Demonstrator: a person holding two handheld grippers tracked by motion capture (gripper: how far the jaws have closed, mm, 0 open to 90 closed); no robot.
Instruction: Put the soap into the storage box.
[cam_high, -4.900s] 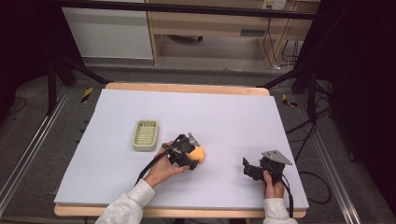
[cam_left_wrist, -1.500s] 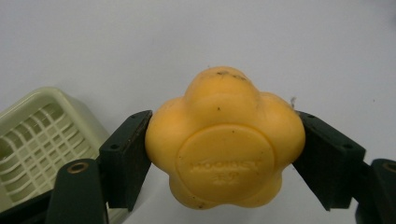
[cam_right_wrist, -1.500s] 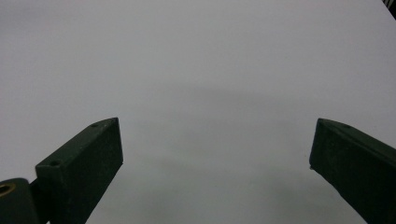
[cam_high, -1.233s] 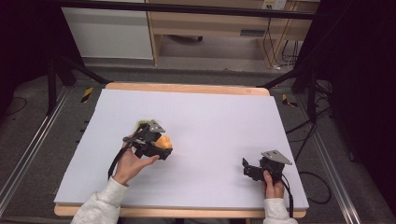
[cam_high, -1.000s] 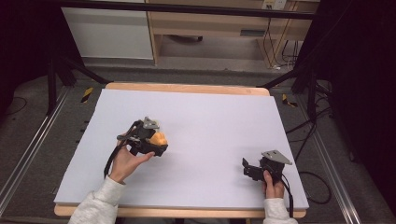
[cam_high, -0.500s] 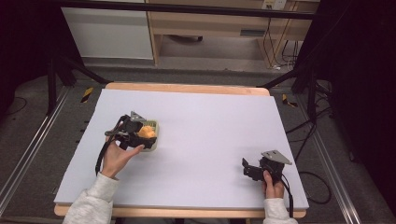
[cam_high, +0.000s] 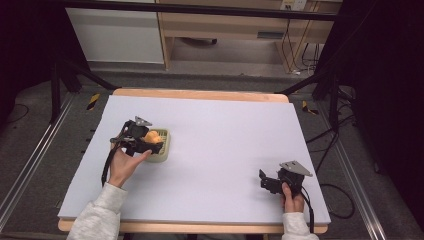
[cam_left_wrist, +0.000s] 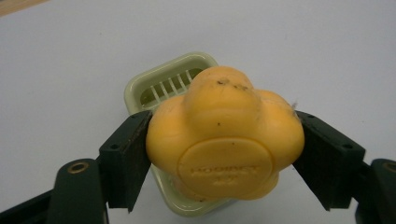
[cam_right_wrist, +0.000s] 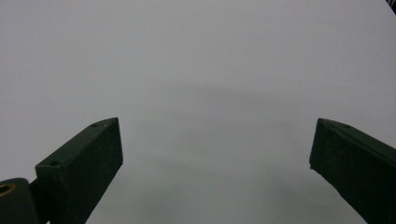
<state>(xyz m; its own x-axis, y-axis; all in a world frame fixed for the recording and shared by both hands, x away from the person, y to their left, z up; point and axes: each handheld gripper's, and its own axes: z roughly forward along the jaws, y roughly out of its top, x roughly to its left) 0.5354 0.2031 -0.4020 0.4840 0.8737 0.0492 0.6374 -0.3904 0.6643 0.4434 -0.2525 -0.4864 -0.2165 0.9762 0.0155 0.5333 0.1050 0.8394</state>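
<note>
1. While the left gripper (cam_high: 149, 142) holds a yellow toy (cam_left_wrist: 224, 135) between its jaws, it hangs directly above a small green basket (cam_left_wrist: 140, 86) on the left part of the white table (cam_high: 225, 150).
2. Seen from the left gripper view, both black jaws press on the toy's sides about half closed, so the grip looks firm; the toy's flat stamped base faces the camera and its rounded lobes point toward the basket.
3. The toy is in the air, not yet lying on the slatted floor of the basket, which shows behind and below it.
4. The right gripper (cam_high: 272, 181) sits near the table's right front edge, well apart from the basket; its jaws stand wide with nothing between them, only bare table ahead.
5. As I judge it, the step in hand is the placing of the toy into the basket.
6. Next, the move calls for lowering the toy until it sits inside the rim, centred so no lobe catches the wall, then spreading the jaws and lifting straight away.
</note>
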